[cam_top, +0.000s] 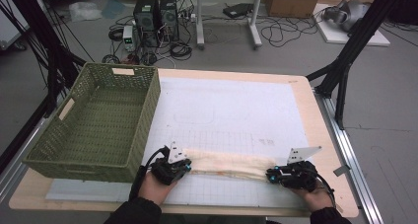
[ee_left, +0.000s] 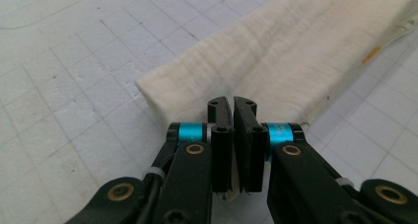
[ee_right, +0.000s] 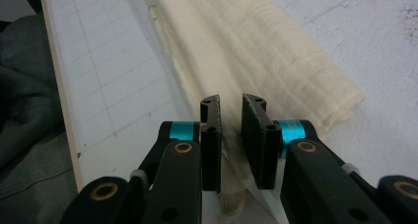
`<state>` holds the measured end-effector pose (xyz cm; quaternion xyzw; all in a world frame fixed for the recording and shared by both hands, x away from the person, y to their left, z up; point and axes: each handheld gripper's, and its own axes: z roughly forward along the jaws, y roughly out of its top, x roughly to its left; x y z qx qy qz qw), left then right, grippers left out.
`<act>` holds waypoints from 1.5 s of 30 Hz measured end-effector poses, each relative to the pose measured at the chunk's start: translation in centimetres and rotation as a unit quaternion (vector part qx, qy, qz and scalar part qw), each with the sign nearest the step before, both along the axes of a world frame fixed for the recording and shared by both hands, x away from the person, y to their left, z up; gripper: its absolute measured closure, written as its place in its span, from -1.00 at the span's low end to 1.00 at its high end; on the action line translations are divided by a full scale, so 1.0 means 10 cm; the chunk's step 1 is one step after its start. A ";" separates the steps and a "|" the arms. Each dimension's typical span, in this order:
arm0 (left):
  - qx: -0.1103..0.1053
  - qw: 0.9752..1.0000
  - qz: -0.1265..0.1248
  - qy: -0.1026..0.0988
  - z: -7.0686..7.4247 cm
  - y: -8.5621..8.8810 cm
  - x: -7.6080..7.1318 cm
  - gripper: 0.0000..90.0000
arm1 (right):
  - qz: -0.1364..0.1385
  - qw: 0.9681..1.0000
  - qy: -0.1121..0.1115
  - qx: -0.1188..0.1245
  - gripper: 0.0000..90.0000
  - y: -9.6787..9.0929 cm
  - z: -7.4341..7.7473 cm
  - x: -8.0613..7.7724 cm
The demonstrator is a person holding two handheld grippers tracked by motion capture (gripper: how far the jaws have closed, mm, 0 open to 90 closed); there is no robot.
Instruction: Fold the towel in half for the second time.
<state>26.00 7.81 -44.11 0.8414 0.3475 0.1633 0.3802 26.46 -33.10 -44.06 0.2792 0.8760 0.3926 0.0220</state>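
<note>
Along the near edge of the white gridded mat [cam_top: 231, 110] lies a long, folded cream cloth [cam_top: 229, 164], soft and faintly ribbed, with a small orange mark near one seam. Left of it stands a green woven basket [cam_top: 98, 120]; behind the pale wooden table [cam_top: 325, 135] is a grey floor strewn with cables and computer towers [cam_top: 156, 17]. Both hands reach in low, one at each end. Left gripper [ee_left: 232, 105] is clenched on the cloth's end. Right gripper [ee_right: 232, 108] seems to pinch the other end, its jaws slightly parted.
</note>
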 end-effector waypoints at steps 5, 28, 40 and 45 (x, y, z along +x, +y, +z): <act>0.004 1.000 0.001 -0.004 -0.01 -0.02 0.00 0.89 | -0.002 1.000 -0.023 0.012 0.69 0.01 0.11 -0.03; 0.002 1.000 -0.007 -0.012 -0.03 0.00 0.00 0.88 | -0.011 0.999 -0.035 -0.020 0.58 0.11 0.00 0.02; -0.021 1.000 -0.014 -0.016 0.03 0.04 0.01 0.52 | -0.016 0.998 -0.056 -0.017 0.39 0.15 0.06 0.02; -0.032 0.999 -0.006 -0.025 0.07 0.09 0.00 0.42 | -0.017 0.998 -0.060 -0.009 0.30 0.14 0.08 0.02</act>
